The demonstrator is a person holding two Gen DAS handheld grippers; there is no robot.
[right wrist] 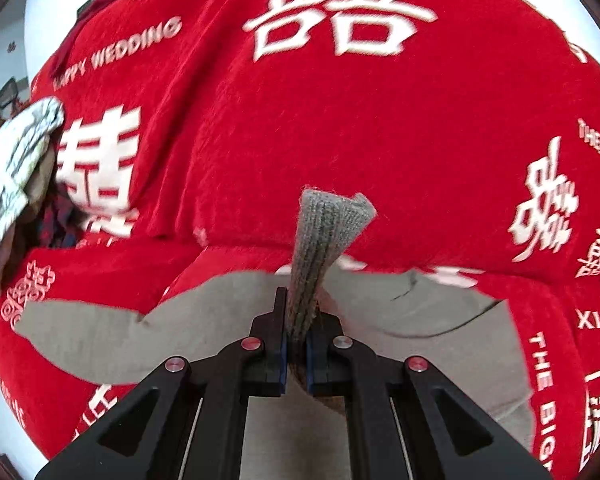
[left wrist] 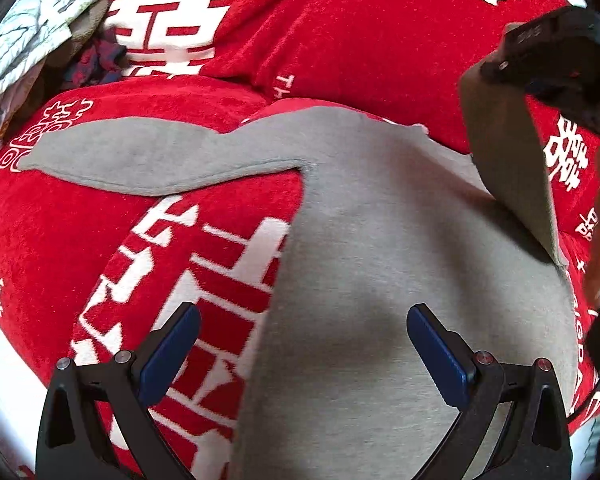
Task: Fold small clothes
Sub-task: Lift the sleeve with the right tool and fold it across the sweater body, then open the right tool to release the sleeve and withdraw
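On red blanket (right wrist: 340, 120) | grey garment (left wrist: 380, 280) spread | clothes pile (left wrist: 40, 40), blurred, far-left

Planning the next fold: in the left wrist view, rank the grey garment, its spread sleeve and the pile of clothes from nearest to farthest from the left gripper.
1. Grey garment: body directly under the left gripper.
2. Spread sleeve: beyond, up-left.
3. Pile of clothes: far top-left corner.
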